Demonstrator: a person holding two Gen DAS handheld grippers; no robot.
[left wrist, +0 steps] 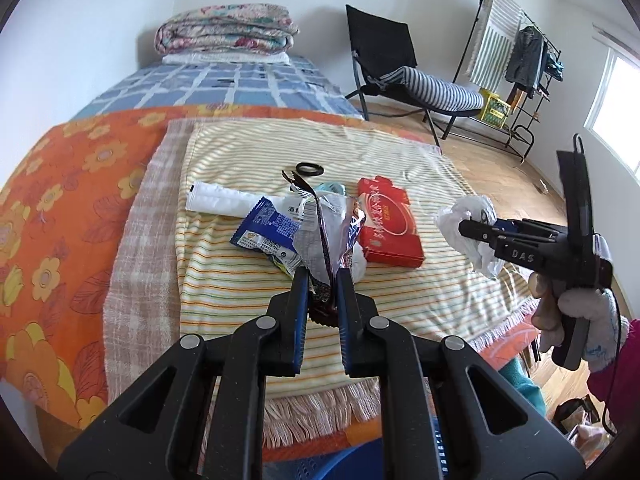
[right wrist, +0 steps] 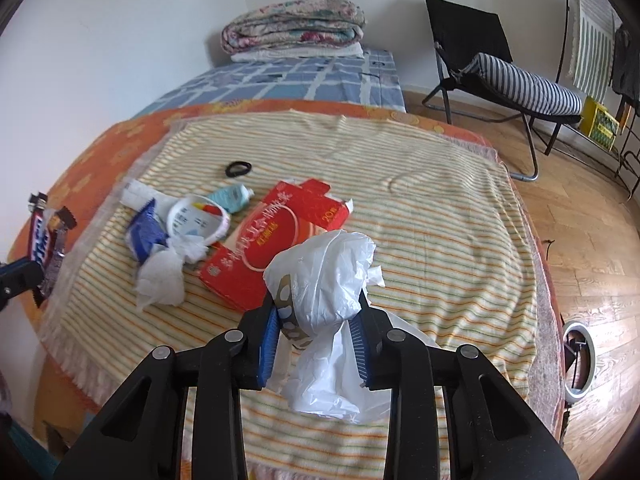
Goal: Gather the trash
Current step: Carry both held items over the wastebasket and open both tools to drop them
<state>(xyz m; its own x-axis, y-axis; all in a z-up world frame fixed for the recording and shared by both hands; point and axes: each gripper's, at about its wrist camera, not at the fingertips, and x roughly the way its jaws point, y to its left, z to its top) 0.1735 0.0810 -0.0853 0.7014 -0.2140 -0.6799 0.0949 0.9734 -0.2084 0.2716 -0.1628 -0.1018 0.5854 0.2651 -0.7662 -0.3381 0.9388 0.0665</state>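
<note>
Gripping a crumpled candy wrapper (left wrist: 326,240) between its two pads, the left tool (left wrist: 323,280) holds it upright just ahead of its tips; the wrapper is thin foil film, light and crackly, likely to slip unless pinched across a fold. The right tool (right wrist: 316,320) is clenched on a bunched white plastic bag (right wrist: 324,280), which bulges above and droops below its pads. Soft, nearly weightless, slick; a bunched knot looks the surest hold, as here.

Just beyond the right tool's tips lies a flattened red carton (right wrist: 272,240), open flap at its far end. Stiff card, light; an edge or the flap seems the place to bite. Left of that tool and slightly farther: a wad of white tissue (right wrist: 160,280), soft, tears easily, and a blue snack packet (right wrist: 146,236) touching it. Behind those, a white round lid or tub (right wrist: 198,220), rigid, best taken by its rim, and a small pale-blue tube (right wrist: 232,198) lying on its side. A long white sachet (left wrist: 218,202) lies beyond the left tool, partly under the blue packet.

Farther still, a black ring (right wrist: 238,169), apart from the pile. All rest on a striped towel (right wrist: 400,184) spread over an orange floral cover (left wrist: 60,200). No bin clearly visible. Far off: folded quilts (right wrist: 294,24), a folding chair (right wrist: 480,52).
</note>
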